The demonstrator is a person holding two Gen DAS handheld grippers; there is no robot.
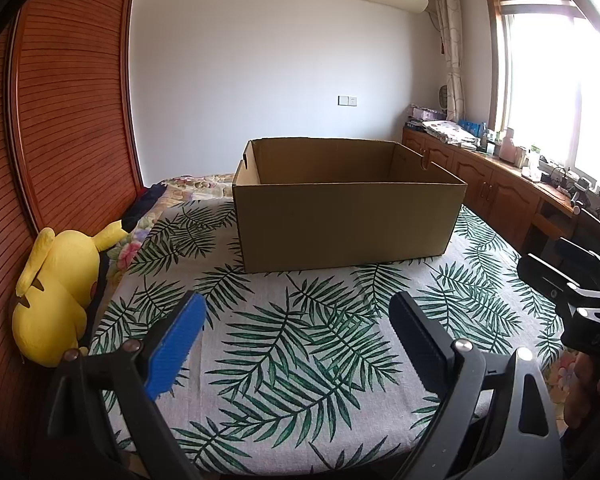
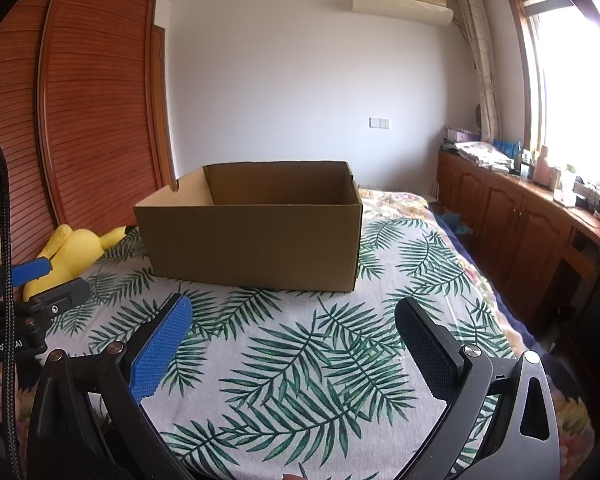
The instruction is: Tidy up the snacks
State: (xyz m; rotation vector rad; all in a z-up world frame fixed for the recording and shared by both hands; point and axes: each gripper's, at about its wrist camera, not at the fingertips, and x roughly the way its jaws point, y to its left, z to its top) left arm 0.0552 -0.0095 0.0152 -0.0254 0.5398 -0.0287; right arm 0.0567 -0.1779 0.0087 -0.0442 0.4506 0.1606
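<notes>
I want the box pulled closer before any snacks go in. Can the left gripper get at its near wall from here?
Probably yes. The left gripper is open and empty, and only bare leaf-print cloth lies between it and the cardboard box. The yellow plush toy sits well off to the side.

cardboard box (image 1: 348,228) floor hidden behind near wall; contents unknown. Countertop clutter (image 1: 556,168) too small to ID.

A cardboard box (image 1: 348,204) sits on the leaf-print cloth (image 1: 300,352) covering the bed, beyond both grippers. A plush toy (image 1: 56,292) lies left of it against the wardrobe (image 1: 60,100); cabinets (image 1: 480,184) run along the right.
</notes>
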